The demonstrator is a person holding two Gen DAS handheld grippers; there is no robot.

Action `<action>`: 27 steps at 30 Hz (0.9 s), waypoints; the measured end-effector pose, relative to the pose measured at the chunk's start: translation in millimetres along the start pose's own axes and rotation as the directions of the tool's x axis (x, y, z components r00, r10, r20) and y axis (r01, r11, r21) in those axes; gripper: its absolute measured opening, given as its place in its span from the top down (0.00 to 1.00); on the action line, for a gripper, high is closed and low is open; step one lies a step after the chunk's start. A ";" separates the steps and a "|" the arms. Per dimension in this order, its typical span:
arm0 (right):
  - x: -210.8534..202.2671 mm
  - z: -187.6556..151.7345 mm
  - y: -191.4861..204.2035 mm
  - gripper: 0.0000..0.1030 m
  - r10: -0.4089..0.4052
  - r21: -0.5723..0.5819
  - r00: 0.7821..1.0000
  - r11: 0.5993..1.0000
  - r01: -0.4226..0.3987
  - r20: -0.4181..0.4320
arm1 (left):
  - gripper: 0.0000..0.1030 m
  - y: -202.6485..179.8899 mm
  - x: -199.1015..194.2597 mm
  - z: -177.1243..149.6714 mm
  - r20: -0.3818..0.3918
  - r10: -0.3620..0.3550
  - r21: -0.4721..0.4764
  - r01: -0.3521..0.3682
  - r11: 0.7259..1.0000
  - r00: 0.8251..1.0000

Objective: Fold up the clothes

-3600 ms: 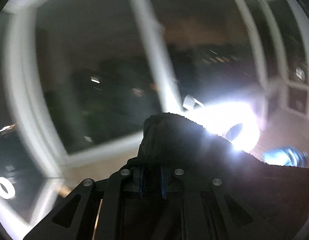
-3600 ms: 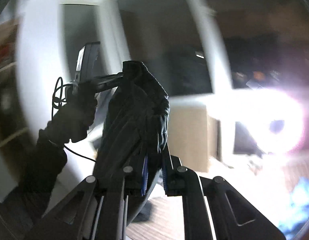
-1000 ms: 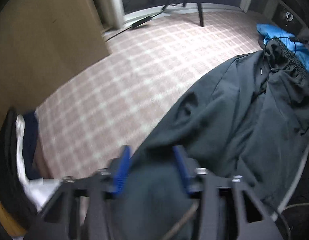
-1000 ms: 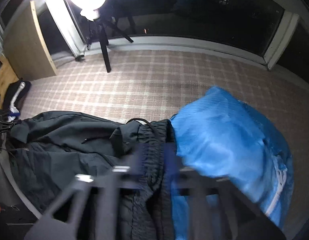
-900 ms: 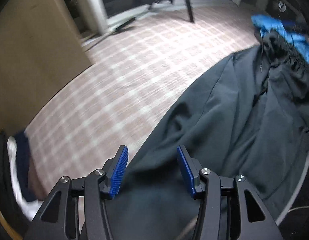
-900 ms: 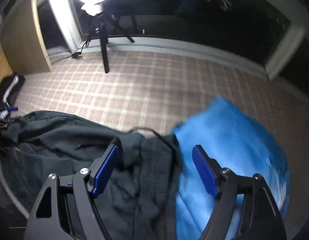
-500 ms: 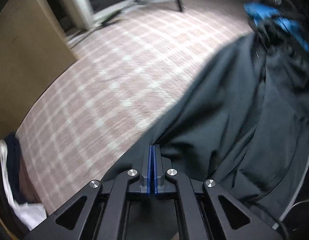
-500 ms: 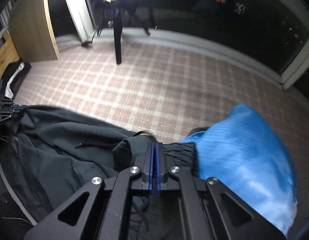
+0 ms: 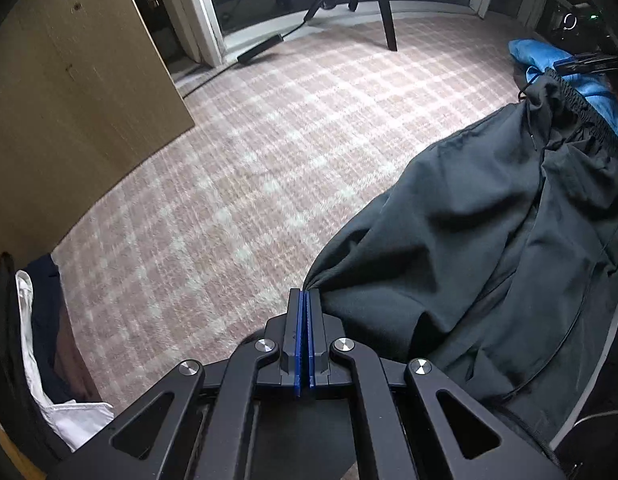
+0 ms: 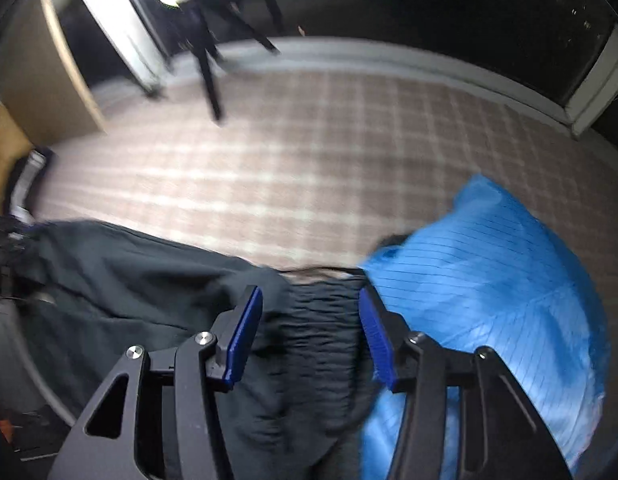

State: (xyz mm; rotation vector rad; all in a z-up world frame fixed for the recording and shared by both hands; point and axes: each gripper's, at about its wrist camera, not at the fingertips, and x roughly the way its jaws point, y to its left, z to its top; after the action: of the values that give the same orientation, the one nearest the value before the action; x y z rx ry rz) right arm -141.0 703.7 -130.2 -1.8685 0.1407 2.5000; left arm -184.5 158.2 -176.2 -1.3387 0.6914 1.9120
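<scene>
Dark trousers [image 9: 481, 240] lie spread over the checked carpet [image 9: 269, 140]. My left gripper [image 9: 305, 300] is shut, its tips at the hem corner of the trousers; a pinch of cloth seems caught between them. In the right wrist view the trousers [image 10: 149, 292] run to the left. My right gripper [image 10: 309, 320] is open, its blue pads [image 10: 245, 332] on either side of the elastic waistband [image 10: 325, 320]. A blue garment [image 10: 489, 292] lies right of the waistband, also seen far right in the left wrist view [image 9: 549, 60].
A wooden panel [image 9: 69, 80] stands at the left. A pile of white and dark clothes [image 9: 41, 340] lies at the lower left. Tripod legs [image 10: 209, 72] and a bright lamp stand by the dark windows at the back. A cable [image 9: 261, 46] runs along the window.
My right gripper has opened over the waistband; half a second ago it was shut. My left gripper stays shut after closing at the hem. Both views have shifted slightly.
</scene>
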 end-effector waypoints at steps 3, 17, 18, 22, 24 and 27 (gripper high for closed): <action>16.5 -2.8 3.5 0.53 0.038 -0.008 0.998 0.999 -0.038 -0.046 | 0.99 1.0 4.2 -2.3 -0.004 -0.016 -0.028 0.016 0.999 1.000; -124.6 -3.5 9.5 0.96 0.018 -0.069 0.893 0.998 0.014 0.450 | 0.99 58.2 -76.7 45.6 0.205 0.234 -0.157 -0.204 0.966 0.950; -119.8 0.8 2.8 0.96 0.008 -0.055 0.893 0.998 0.018 0.450 | 0.99 60.6 -73.3 51.1 0.206 0.255 -0.162 -0.224 0.961 0.945; -73.9 16.9 -17.2 0.88 -0.086 0.009 0.931 0.996 0.088 0.354 | 0.85 70.4 -27.8 71.6 0.102 0.291 -0.176 -0.270 0.947 0.951; -44.0 19.5 -25.6 0.85 -0.145 0.051 0.959 0.989 0.137 0.245 | 0.85 67.2 -17.1 69.5 0.058 0.333 -0.157 -0.321 0.934 0.941; -46.9 -4.5 -24.7 0.83 -0.071 0.070 0.971 0.996 0.056 0.228 | 0.82 65.2 -23.8 53.8 0.060 0.330 -0.139 -0.319 0.937 0.942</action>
State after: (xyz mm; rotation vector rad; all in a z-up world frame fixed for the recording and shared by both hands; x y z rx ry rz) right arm -121.7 729.9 -88.1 -1.5206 0.1512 2.6103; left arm -261.3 152.6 -133.9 -1.2745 0.8003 2.2958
